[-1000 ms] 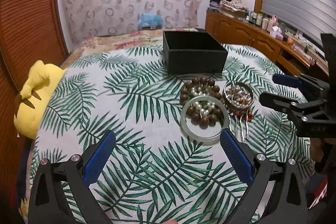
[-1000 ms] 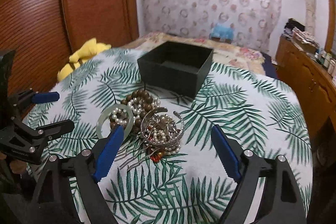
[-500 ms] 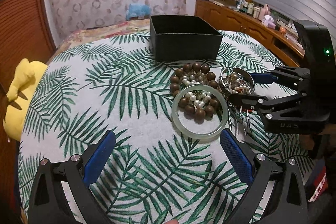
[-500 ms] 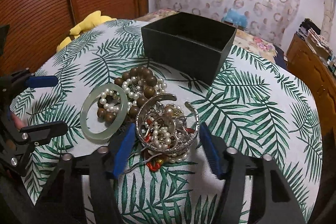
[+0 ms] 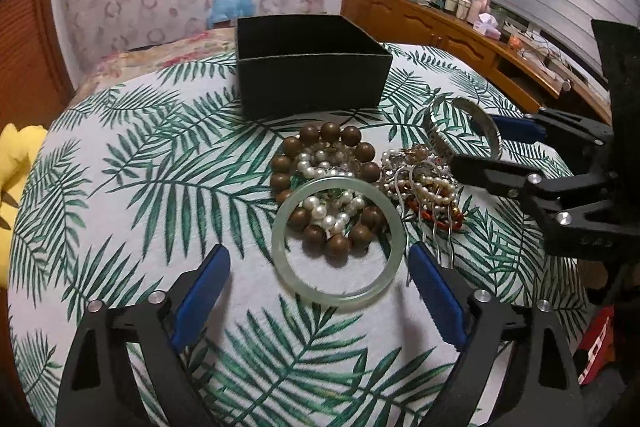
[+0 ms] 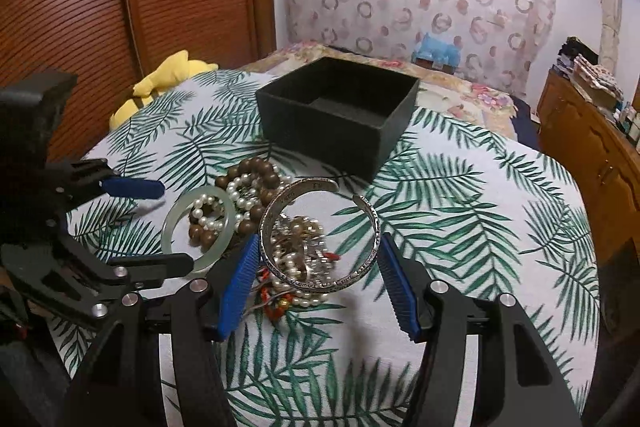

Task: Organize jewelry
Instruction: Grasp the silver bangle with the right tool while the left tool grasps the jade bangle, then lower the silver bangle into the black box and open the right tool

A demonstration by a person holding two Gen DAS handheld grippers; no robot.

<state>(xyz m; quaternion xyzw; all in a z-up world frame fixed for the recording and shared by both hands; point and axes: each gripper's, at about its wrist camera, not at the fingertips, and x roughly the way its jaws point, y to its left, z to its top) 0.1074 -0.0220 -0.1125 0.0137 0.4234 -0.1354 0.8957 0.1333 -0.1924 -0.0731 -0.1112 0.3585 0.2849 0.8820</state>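
Black box (image 6: 338,115) open, empty, far side of bench. Silver cuff (image 6: 320,231) lifted, tilted, pinched in right tool (image 6: 318,269). Green ring (image 5: 338,241) flat on brown and white beads (image 5: 326,183). Tangled pearl pile (image 5: 424,187) right of ring.

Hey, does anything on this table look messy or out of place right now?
Yes. The jewelry sits in a tangled pile on the tablecloth, pearls and hairpins knotted together, while the black box looks empty. The right gripper clamps the silver cuff.
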